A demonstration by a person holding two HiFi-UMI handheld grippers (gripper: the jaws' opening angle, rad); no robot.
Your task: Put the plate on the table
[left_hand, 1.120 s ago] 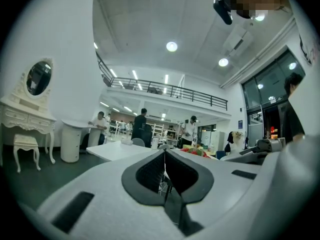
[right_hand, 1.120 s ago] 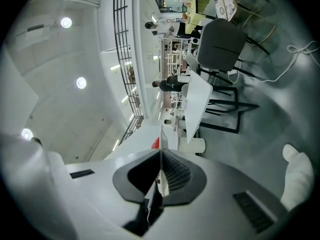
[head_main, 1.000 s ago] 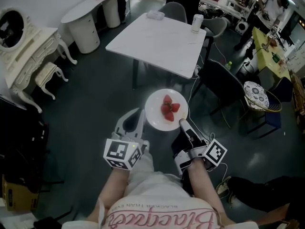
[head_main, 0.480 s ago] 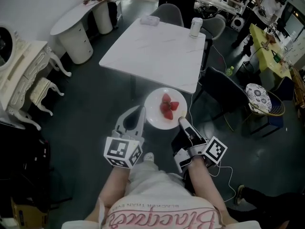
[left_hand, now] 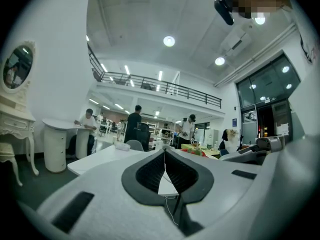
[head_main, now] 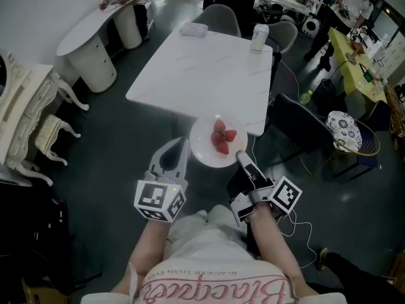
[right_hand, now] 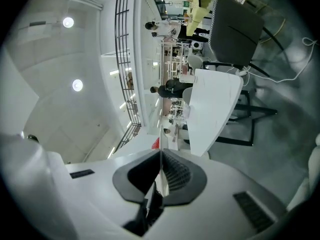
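plate (head_main: 204, 149), white and round, with a few strawberries (head_main: 221, 138) heaped in its middle, is held up in the air in front of the person. the right gripper (head_main: 240, 158) has it by the near right rim. in the right gripper view the jaws are closed on that rim, which shows edge-on as a thin white line (right_hand: 161, 149) between the dark pads, with a bit of red strawberry (right_hand: 155, 143) just beside it.

from above, the far side of the plate overlaps the near edge of the white square table (head_main: 196, 68). in the right gripper view the table (right_hand: 212, 109) lies ahead, beyond the jaw tips, so the plate is not resting on it.

the left gripper (head_main: 183, 143) hangs just left of the plate, apart from it. in the left gripper view its jaws (left_hand: 164, 151) are pressed together at the tips and hold nothing.

on the far side of the table stand a white cylindrical can (head_main: 260, 38) near the right corner and a small white packet (head_main: 194, 30) near the left corner. a grey chair (head_main: 221, 18) is tucked in behind the table, and a dark chair (head_main: 300, 122) stands by its right side. a chair with a patterned round cushion (head_main: 345, 126) is further right. a cream dressing table (head_main: 25, 119) stands at the left, and a person leans on a rounded white desk (head_main: 95, 30) at the back.
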